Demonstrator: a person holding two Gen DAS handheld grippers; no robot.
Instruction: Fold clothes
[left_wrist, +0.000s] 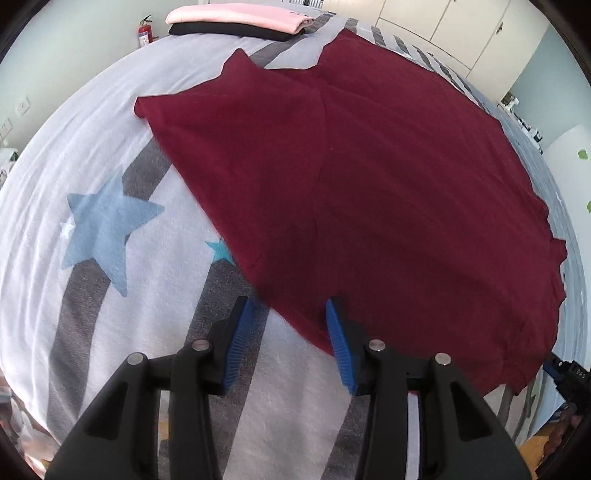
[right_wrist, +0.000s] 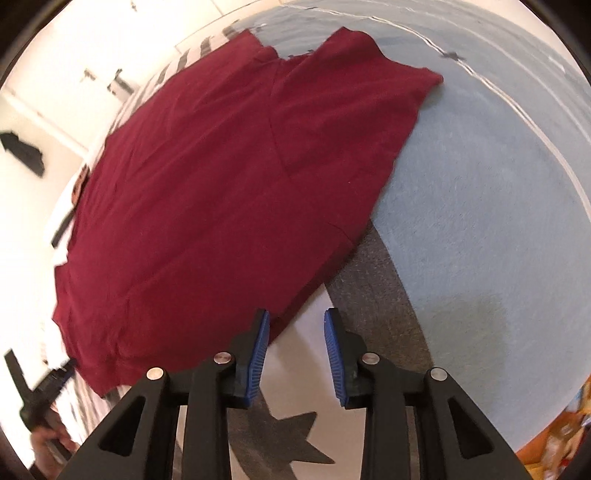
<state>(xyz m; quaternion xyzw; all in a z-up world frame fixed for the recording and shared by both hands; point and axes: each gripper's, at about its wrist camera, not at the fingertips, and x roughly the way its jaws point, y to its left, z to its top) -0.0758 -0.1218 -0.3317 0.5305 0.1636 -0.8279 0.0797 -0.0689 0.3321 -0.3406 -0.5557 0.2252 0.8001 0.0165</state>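
the shirt (left_wrist: 388, 192), dark red, lies spread flat on the bed (left_wrist: 110, 155), reaching from near our edge up toward the far edge, both sleeves folded in over the body. we see its hem along the near edge of the bed, rumpled a little at the right corner in the left wrist view.

our left gripper (left_wrist: 290, 345) hangs over the hem's left corner, its blue pads apart with nothing pinched between them; the right pad (left_wrist: 341, 350) sits over the red cloth, the left pad over bare cover. whether either touches the fabric we cannot tell.

our right gripper (right_wrist: 295, 354) hangs over the hem's other corner, jaws likewise apart and empty; its left pad (right_wrist: 258, 354) overlaps the shirt's edge, the other is over the bed cover (right_wrist: 498, 221).

the cover is white with grey stripes and blue stars (left_wrist: 107, 225), and blue on the right side. at the bed's far left corner sits a pink fold (left_wrist: 236, 16) on top of a black fold (left_wrist: 229, 30). a fire extinguisher (left_wrist: 144, 31) stands by the wall beyond.
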